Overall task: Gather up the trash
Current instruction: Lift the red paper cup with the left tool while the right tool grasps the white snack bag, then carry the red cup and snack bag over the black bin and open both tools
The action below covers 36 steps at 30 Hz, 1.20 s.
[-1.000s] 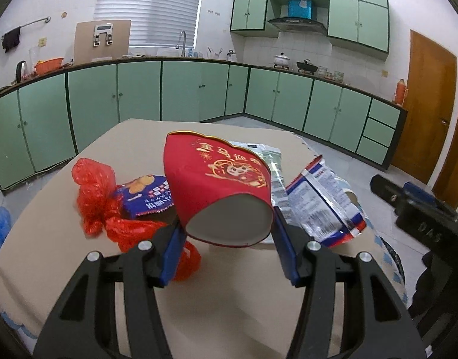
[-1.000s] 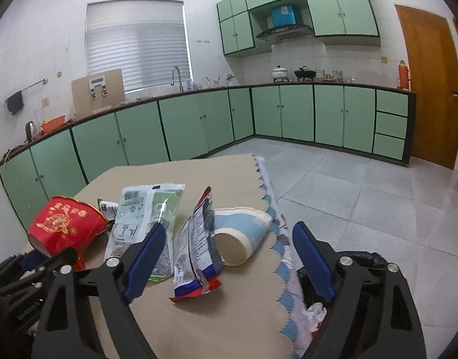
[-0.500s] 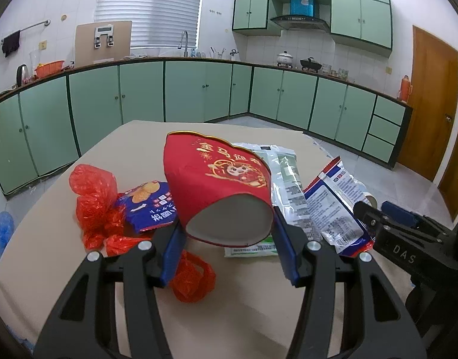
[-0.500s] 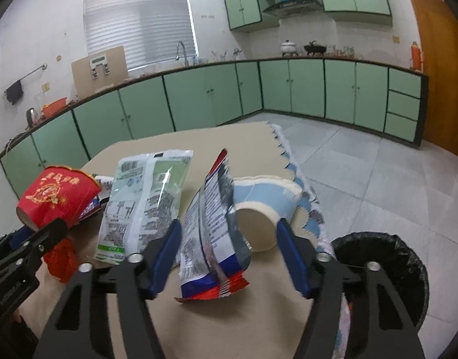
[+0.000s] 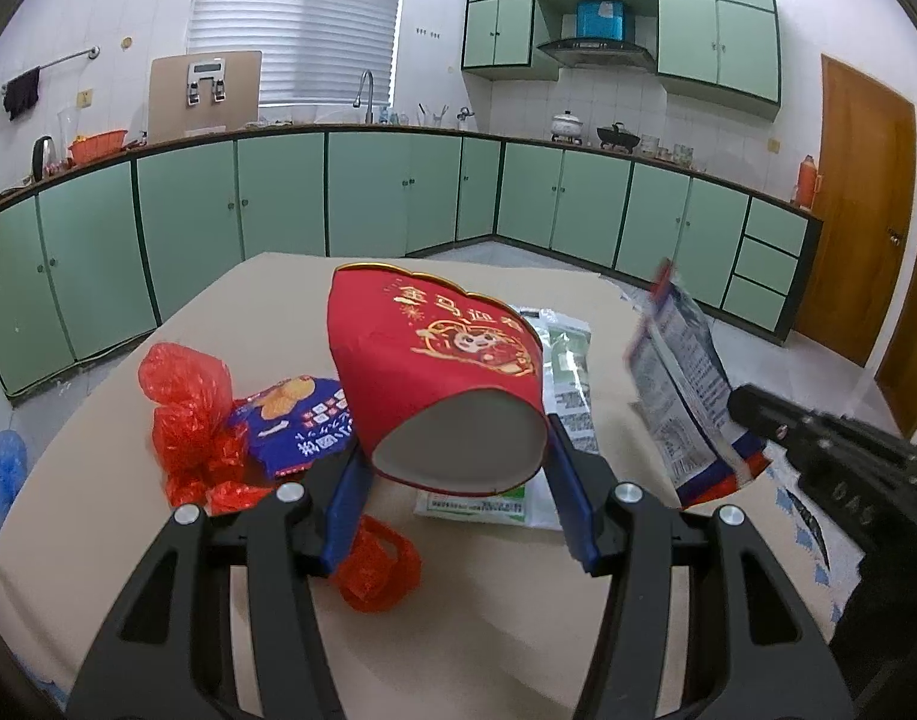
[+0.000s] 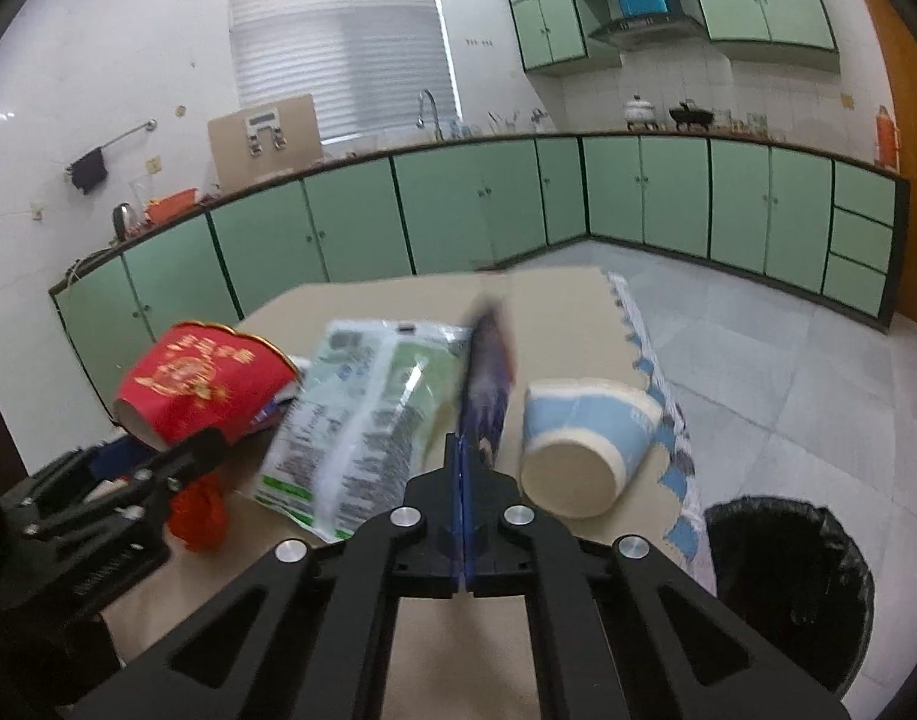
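Note:
My left gripper (image 5: 458, 480) is shut on a red paper cup (image 5: 434, 372), held tilted above the tan table (image 5: 470, 636) with its white base towards the camera. The same red cup (image 6: 200, 384) shows at the left of the right wrist view. My right gripper (image 6: 465, 450) is closing to a tight pinch on a blue-and-white snack wrapper (image 6: 485, 378). Its blue pads press the wrapper's lower edge, and the wrapper stands edge-on. In the left wrist view the wrapper (image 5: 680, 378) rises at the right, from the right gripper's (image 5: 743, 405) tip.
A green-and-white packet (image 6: 368, 414) lies flat between the grippers. A blue paper cup (image 6: 584, 444) lies on its side near the table's right edge. A black-lined bin (image 6: 788, 570) stands on the floor below that edge. A red plastic bag (image 5: 188, 414) and a blue snack packet (image 5: 296, 426) lie at the left.
The right gripper went from wide open to shut on the blue-and-white wrapper, which now stands up off the table. The left gripper and its red cup stayed put.

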Each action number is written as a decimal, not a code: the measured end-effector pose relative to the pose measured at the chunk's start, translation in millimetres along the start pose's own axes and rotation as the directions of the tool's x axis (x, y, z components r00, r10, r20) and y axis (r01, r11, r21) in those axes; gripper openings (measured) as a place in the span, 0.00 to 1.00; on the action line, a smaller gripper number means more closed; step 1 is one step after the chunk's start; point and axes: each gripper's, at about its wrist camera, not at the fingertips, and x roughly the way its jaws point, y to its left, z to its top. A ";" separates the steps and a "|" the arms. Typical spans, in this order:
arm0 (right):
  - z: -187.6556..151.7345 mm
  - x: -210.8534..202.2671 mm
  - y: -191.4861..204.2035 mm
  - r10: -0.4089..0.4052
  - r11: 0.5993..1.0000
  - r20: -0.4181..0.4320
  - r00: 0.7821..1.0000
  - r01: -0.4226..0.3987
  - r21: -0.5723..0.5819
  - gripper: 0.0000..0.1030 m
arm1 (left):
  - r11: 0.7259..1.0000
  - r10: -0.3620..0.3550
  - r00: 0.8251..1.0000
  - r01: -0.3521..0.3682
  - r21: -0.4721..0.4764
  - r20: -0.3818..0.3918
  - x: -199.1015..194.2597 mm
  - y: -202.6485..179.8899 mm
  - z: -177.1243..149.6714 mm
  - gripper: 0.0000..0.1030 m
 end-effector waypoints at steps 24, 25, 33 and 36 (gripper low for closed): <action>30.8 -106.6 -96.7 -0.264 0.962 0.172 0.949 0.247 0.114 0.01 | 0.952 -0.295 0.955 0.291 0.098 0.030 -3.6 -125.6 31.9 0.51; 29.6 -109.1 -102.0 -0.278 0.958 0.169 0.945 0.261 0.117 0.01 | 0.948 -0.306 0.952 0.302 0.102 0.027 -2.4 -133.8 31.8 0.51; 10.8 -120.0 -150.2 -0.368 0.923 0.120 0.922 0.347 0.167 0.01 | 0.910 -0.389 0.921 0.389 0.142 -0.028 13.4 -196.8 19.3 0.51; 3.5 -121.2 -170.7 -0.393 0.909 0.096 0.915 0.370 0.192 0.01 | 0.898 -0.406 0.913 0.408 0.161 -0.049 22.0 -219.7 12.8 0.51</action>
